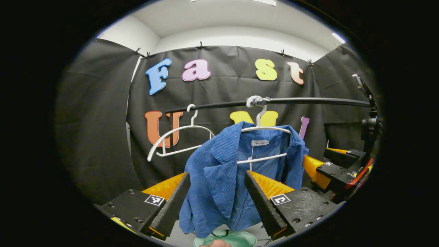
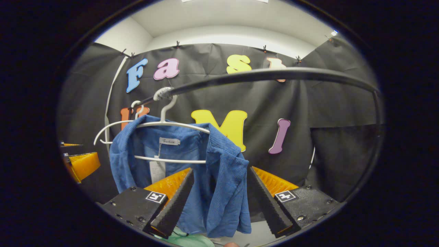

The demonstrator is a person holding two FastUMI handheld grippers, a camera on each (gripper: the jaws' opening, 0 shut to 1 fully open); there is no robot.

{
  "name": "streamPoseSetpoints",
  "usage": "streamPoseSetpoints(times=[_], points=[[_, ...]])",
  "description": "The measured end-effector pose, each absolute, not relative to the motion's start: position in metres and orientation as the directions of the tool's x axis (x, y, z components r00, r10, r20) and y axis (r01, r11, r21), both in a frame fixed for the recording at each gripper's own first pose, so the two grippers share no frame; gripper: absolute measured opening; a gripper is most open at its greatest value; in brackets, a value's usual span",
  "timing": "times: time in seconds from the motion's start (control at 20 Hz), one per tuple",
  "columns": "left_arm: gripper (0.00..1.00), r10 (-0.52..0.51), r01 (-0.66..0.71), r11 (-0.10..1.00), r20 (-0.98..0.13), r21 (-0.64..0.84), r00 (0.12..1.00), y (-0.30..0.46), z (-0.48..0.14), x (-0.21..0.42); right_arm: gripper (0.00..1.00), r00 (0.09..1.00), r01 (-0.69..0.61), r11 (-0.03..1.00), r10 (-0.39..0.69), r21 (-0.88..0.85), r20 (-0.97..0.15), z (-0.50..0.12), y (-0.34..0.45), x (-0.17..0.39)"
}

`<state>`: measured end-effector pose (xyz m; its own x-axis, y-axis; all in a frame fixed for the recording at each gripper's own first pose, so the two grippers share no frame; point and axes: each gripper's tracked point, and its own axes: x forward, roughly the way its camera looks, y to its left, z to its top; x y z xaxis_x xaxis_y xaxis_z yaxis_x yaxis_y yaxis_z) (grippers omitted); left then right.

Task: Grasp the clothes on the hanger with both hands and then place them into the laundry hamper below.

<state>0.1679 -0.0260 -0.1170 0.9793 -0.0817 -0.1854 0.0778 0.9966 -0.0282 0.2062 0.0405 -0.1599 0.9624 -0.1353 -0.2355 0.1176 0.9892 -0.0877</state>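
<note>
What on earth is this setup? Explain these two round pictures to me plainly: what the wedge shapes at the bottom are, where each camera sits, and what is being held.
Each picture comes from a camera riding on a hand-held gripper. The wedges at the bottom are its jaws. In the left gripper view, the left gripper stands open around a blue jacket; the right gripper does likewise in its own view. Nothing is gripped yet. The jacket hangs on a white hanger from a black rail, beside an empty hanger. Something pale green lies below, possibly the hamper.
</note>
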Motion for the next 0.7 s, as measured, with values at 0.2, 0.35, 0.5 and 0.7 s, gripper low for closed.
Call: streamPoseSetpoints(times=[0.2, 0.35, 0.5, 0.7], points=[[1.00, -0.011, 0.003, 0.999, -0.228, -0.037, 0.974, -0.031, -0.145, 0.197, 0.99, 0.953, 0.123, 0.990, -0.137, -0.067, -0.269, -0.188, 0.027, 0.235], [0.96, 0.036, -0.045, 0.999, -0.282, -0.023, 0.959, -0.026, -0.166, 0.212, 1.00, 0.945, 0.110, 0.993, -0.120, -0.052, -0.306, -0.210, 0.027, 0.249], [1.00, 0.064, -0.070, 0.998, -0.316, -0.008, 0.946, -0.023, -0.182, 0.222, 0.99, 0.936, 0.116, 0.991, -0.131, -0.066, -0.325, -0.225, 0.025, 0.263], [0.96, 0.069, -0.067, 0.998, -0.303, 0.015, 0.951, -0.027, -0.183, 0.234, 0.91, 0.935, 0.151, 0.984, -0.173, -0.094, -0.309, -0.230, 0.018, 0.277]])
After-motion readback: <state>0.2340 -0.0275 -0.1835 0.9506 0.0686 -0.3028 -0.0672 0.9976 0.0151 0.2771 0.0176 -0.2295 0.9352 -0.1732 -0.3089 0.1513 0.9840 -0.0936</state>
